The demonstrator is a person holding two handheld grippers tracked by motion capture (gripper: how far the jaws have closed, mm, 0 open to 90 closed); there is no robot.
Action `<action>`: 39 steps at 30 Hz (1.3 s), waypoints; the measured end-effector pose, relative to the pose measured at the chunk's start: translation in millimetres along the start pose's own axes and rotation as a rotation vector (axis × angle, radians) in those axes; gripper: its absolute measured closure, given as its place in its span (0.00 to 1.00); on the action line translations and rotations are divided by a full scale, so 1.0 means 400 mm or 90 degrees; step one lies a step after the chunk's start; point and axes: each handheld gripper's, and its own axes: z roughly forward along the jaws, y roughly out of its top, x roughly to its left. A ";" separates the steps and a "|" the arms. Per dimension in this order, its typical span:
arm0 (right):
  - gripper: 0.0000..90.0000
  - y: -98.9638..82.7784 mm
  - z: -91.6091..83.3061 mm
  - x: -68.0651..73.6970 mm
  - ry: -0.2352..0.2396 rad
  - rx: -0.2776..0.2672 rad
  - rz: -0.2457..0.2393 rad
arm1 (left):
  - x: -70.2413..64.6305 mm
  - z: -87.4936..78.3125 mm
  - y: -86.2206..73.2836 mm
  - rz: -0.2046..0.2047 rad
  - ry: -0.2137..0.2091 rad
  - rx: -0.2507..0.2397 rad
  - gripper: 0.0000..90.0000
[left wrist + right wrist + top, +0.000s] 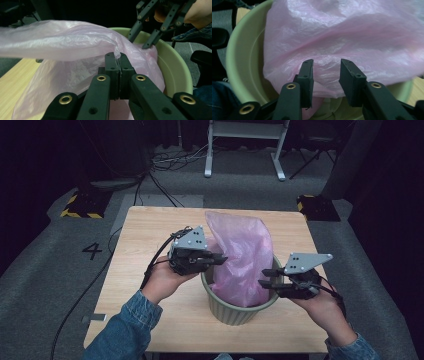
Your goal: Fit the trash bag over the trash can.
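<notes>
Pink bag [242, 265] stuffed in green bin [235, 312] mid-table. Looks feather-light, floppy, slippery, tears easy. Left gripper [119, 56] clamped on bag fold; right gripper [325, 75] jaws apart at bag edge. Best grab: rim edge.

A dim lab or recording studio is suggested: a small wooden table [150, 227] is set on grey carpet [45, 265], where a number 4 [92, 250], hazard-striped blocks [82, 205] and loose cables [172, 160] are seen

wooden table [150, 240] | on it: green bin [235, 312]
</notes>
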 end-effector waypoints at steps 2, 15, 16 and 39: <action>0.68 -0.003 -0.001 0.012 0.005 -0.001 -0.005 | 0.002 0.002 -0.016 -0.006 -0.003 0.002 0.99; 0.49 -0.012 -0.100 -0.075 -0.090 -0.105 0.084 | 0.031 0.013 -0.073 -0.036 0.001 0.035 0.99; 0.47 -0.010 -0.099 -0.090 -0.093 -0.109 0.094 | 0.032 0.015 -0.073 -0.034 -0.002 0.040 0.99; 1.00 0.056 0.056 -0.232 0.002 -0.070 0.213 | 0.030 0.028 -0.097 -0.043 -0.017 0.041 0.99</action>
